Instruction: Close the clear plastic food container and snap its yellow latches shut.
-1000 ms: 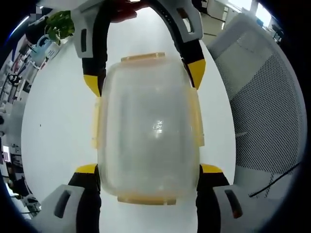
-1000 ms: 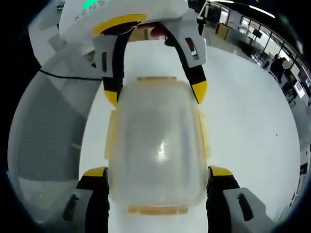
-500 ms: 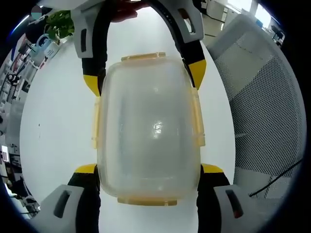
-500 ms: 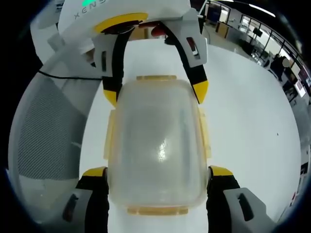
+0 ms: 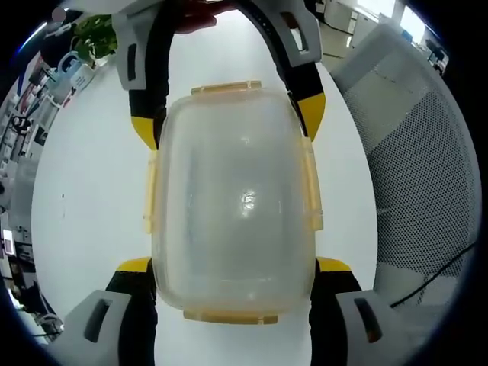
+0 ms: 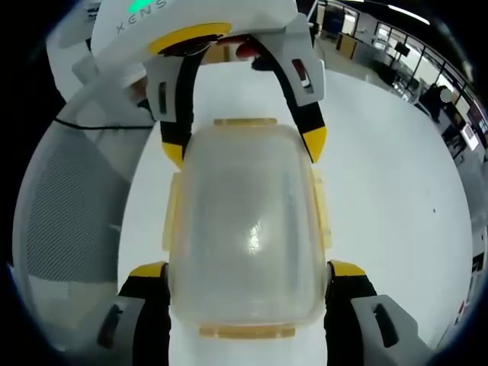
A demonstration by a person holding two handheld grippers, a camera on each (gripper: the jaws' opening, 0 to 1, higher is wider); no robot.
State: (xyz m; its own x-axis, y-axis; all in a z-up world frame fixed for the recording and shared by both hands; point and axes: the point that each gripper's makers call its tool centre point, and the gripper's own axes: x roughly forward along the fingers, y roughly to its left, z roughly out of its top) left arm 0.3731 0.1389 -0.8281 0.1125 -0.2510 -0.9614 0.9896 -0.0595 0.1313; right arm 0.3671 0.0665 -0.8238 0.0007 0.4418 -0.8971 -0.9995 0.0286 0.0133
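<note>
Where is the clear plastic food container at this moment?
The clear plastic food container lies on the white table, centred in both views between the left tool and the right tool, beside a grey mesh chair.

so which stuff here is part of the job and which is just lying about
Part of the job: clear container, its yellow latches, left gripper, right gripper.
Just about: white table, mesh chair, potted plant.

open-plan office — mesh chair point(image 5: 427, 175), white table point(image 5: 91, 198), potted plant point(image 5: 95, 34), ceiling strip lights point(image 6: 404, 14).
</note>
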